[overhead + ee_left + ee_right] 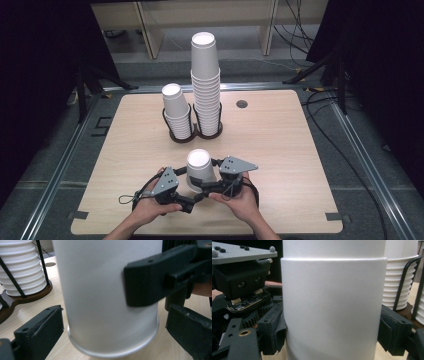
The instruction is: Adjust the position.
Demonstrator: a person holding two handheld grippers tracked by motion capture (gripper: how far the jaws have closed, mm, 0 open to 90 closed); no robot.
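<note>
Where the two hands meet at the near edge of the tabletop [280,150], a white paper cup [199,170] is seen between the left gripper [186,186] and the right gripper [212,175]. In the right gripper view the cup [332,307] is clamped across its wall, both black jaws pressed against its sides, so this gripper is closed on it. In the left gripper view the cup [107,297] stands between the jaws with a gap at each side, so that gripper is open around it and not touching; the jaw seen pressed on the wall there belongs to the other gripper. A step line across the wall in the right gripper view suggests two nested cups, though this cannot be settled. Whether the base rests on the wood or is just lifted cannot be told. The cup is judged very light, thin-walled and easily crushed, with a smooth, somewhat slippery surface; hold is best taken low on the wall or just under the stiffer rim, with gentle pressure only. Farther back, a dark wire holder [192,134] carries a short stack [176,112] and, beside it, a tall stack [205,82].
</note>
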